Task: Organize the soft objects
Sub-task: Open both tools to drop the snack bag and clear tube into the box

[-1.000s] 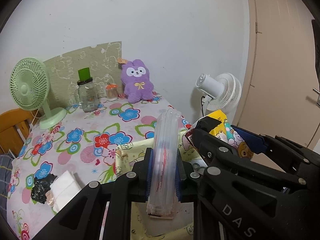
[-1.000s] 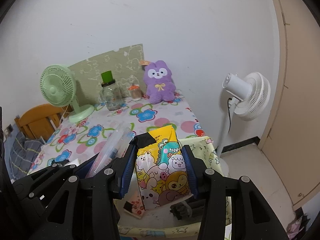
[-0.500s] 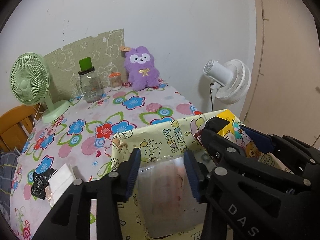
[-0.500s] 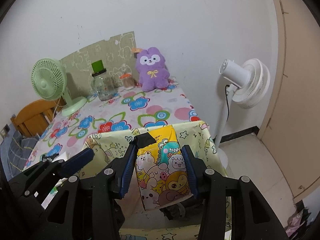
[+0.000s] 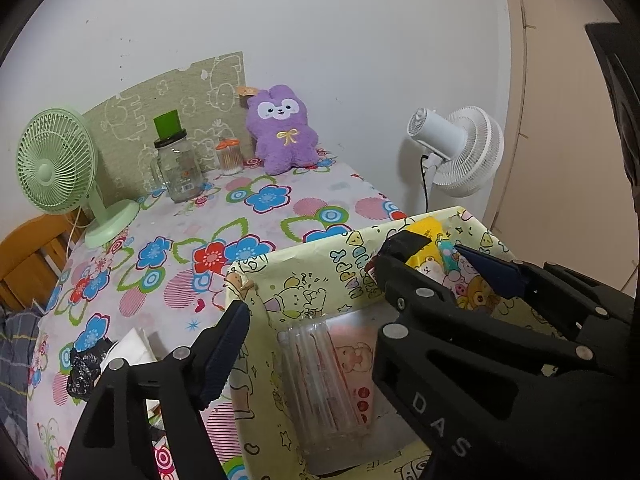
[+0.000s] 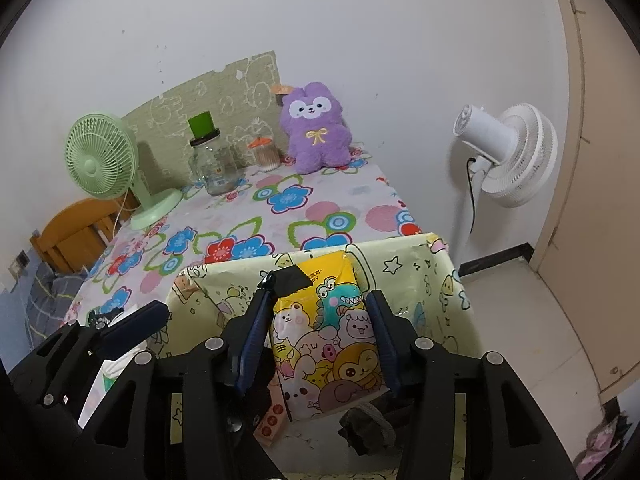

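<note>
A pale yellow cartoon-print box [image 5: 304, 268] [image 6: 416, 264] stands at the near edge of the flowered table. A clear plastic packet [image 5: 320, 372] with pink print lies inside it, leaning on the left inner wall. Above that packet my left gripper [image 5: 310, 320] has its jaws opening, and neither pad touches it. My right gripper [image 6: 320, 312] [image 5: 432, 256] has a yellow cartoon-animal packet [image 6: 332, 344] upright between its blue pads, low inside the box. These jaws are starting to open, but the pads still touch the packet's sides.
A purple plush [image 5: 280, 132], a glass jar [image 5: 178, 168], a small toothpick jar [image 5: 229, 156] and a green fan [image 5: 56, 164] stand at the table's far side. White tissue [image 5: 132, 344] and black plastic [image 5: 86, 368] lie left of the box. A white floor fan [image 6: 508, 152] is to the right.
The left gripper let go of the clear packet, which dropped into the box, and its jaws spread wide. Both grippers sank toward the box; the right one carried the yellow packet down.
</note>
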A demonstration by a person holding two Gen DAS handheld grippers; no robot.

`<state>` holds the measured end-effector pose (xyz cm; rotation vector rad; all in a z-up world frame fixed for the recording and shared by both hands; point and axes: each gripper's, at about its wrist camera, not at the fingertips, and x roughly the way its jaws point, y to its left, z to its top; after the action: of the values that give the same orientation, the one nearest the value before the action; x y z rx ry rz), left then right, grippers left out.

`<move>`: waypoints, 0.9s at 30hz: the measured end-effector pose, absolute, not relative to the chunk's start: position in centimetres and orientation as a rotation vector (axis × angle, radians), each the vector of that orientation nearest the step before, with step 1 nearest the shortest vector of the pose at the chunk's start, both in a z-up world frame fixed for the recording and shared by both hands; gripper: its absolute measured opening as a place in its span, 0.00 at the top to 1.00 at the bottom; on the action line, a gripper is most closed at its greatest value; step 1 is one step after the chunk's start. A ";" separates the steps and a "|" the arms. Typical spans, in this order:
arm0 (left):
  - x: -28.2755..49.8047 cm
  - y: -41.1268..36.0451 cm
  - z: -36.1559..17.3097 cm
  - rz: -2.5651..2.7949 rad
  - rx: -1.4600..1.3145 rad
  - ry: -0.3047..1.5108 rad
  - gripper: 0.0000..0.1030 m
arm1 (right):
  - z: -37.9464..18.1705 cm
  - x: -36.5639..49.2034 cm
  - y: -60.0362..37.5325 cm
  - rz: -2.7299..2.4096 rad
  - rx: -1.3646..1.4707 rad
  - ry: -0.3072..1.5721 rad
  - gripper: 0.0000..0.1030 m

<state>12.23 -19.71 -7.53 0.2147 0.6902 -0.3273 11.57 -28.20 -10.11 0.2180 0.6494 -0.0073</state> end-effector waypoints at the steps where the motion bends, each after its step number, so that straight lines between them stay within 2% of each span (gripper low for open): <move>1: 12.3 -19.7 -7.5 -0.329 0.215 0.693 0.22 | -10.1 11.6 -28.2 -0.009 0.218 0.651 0.47; 3: 12.2 -19.7 -7.5 -0.330 0.215 0.695 0.20 | -10.1 11.7 -28.2 -0.005 0.217 0.656 0.42; 4: 12.2 -19.6 -7.5 -0.331 0.213 0.696 0.19 | -10.1 11.6 -28.2 -0.003 0.217 0.655 0.34; 7: 12.1 -19.6 -7.4 -0.338 0.211 0.687 0.16 | -9.7 11.1 -28.1 -0.010 0.206 0.633 0.21; 12: 11.6 -19.2 -6.9 -0.342 0.211 0.679 0.12 | -9.2 10.3 -27.9 -0.020 0.199 0.620 0.14; 27: 9.0 -16.8 -4.2 -0.360 0.193 0.610 0.06 | -6.2 6.9 -25.8 -0.055 0.173 0.557 0.08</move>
<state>9.02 -16.80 -4.25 0.1930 0.6099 -0.3600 6.92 -25.76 -6.25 0.1727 0.5573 -0.0550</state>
